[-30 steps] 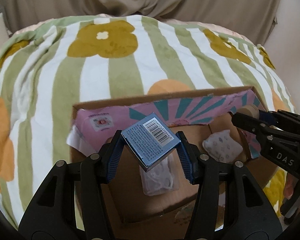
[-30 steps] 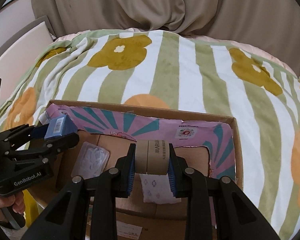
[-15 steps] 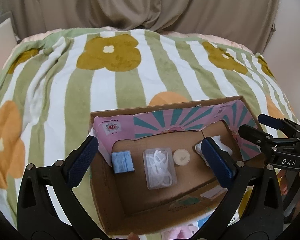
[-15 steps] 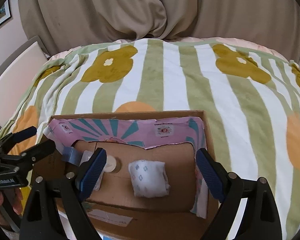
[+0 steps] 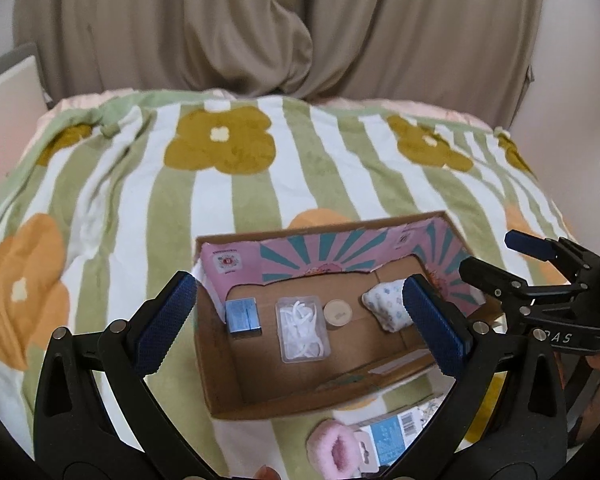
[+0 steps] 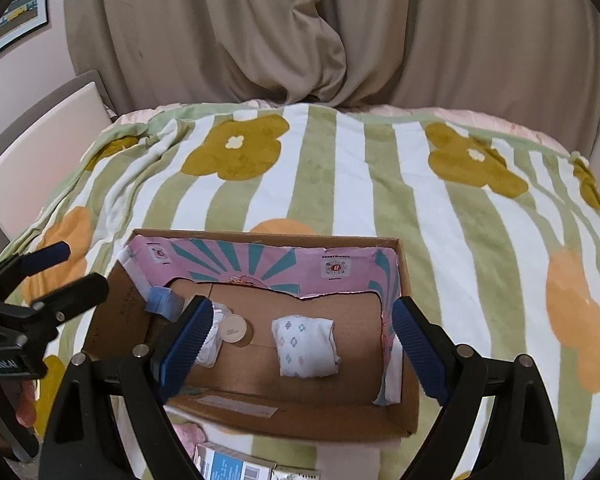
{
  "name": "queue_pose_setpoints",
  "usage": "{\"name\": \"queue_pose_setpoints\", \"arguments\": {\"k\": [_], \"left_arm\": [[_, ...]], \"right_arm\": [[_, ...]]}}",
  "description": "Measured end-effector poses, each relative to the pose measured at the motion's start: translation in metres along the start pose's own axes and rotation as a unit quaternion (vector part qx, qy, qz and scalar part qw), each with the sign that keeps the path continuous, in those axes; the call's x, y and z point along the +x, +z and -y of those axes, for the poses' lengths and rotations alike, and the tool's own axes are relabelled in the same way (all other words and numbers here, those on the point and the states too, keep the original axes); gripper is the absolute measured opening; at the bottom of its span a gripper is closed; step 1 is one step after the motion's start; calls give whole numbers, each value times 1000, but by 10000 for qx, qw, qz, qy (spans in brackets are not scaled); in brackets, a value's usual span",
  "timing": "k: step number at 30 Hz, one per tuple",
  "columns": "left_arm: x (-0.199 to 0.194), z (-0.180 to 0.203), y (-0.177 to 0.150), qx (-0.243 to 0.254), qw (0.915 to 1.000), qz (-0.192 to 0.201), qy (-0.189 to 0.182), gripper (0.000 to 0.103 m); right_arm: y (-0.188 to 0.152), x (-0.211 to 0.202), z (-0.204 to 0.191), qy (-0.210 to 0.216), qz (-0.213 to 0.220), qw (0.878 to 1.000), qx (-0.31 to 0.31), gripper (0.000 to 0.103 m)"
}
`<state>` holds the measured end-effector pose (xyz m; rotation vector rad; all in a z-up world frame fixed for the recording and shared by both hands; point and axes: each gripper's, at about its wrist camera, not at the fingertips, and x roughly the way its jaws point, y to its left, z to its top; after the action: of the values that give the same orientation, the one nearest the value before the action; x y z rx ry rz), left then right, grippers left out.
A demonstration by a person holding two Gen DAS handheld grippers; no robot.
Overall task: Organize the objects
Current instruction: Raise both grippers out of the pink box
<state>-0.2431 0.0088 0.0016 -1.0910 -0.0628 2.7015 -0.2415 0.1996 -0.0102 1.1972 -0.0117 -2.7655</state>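
Fingers are being held spread and empty on both grippers, the left gripper (image 5: 300,324) and the right gripper (image 6: 300,354) alike, their jaws having just been opening with nothing left between them, above the cardboard box (image 5: 220,368) that is being filled on the bed.

Four things are being kept in a row on the box floor: the blue packet (image 5: 242,315) against the left wall, the clear plastic case (image 5: 302,329) beside it, the round tape roll (image 5: 338,312) lying flat, and the patterned white pouch (image 6: 305,346) towards the right wall. A drop-off step is judged to be closing here, with both hands being freed for a fresh pick.

More items are being left outside, just in front of the near wall on the striped blanket (image 5: 112,216): a pink fluffy piece (image 5: 334,450) and a blue-labelled packet (image 5: 392,438). The next move is judged to call for the fingers being carried back over the near wall and lowered onto one of these.

Room is being offered freely on the blanket to the sides and beyond the box; inside, the open floor in front of the row is being kept clear, while the pink printed liner (image 6: 260,264) and the standing walls are being treated as edges to clear.
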Motion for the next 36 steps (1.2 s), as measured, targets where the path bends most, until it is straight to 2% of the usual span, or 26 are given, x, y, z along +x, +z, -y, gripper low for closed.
{"name": "queue_pose_setpoints", "arguments": {"k": [7,15,21,26,30,36], "left_arm": [[-65,4,-8,-22,9979,640,95,103],[-135,11,-35,-40,9912,1315,135,103],[-174,18,-66,40,9843,1744,259,103],[-215,19,-101,-24,9728,2286,375,103],[-229,23,-119,54,9692,2436,371,103],[-225,25,-139,135,9721,2326,270,103]], "right_arm": [[-9,-56,-11,-177,631,9977,-189,89],[-30,-118,-16,-241,1233,9919,-197,89],[-50,-157,-18,-292,1619,9863,-148,89],[-73,-185,-16,-380,1941,9802,-55,89],[-95,-197,-15,-257,2147,9763,79,89],[-114,-206,-19,-306,2275,9733,17,89]]}}
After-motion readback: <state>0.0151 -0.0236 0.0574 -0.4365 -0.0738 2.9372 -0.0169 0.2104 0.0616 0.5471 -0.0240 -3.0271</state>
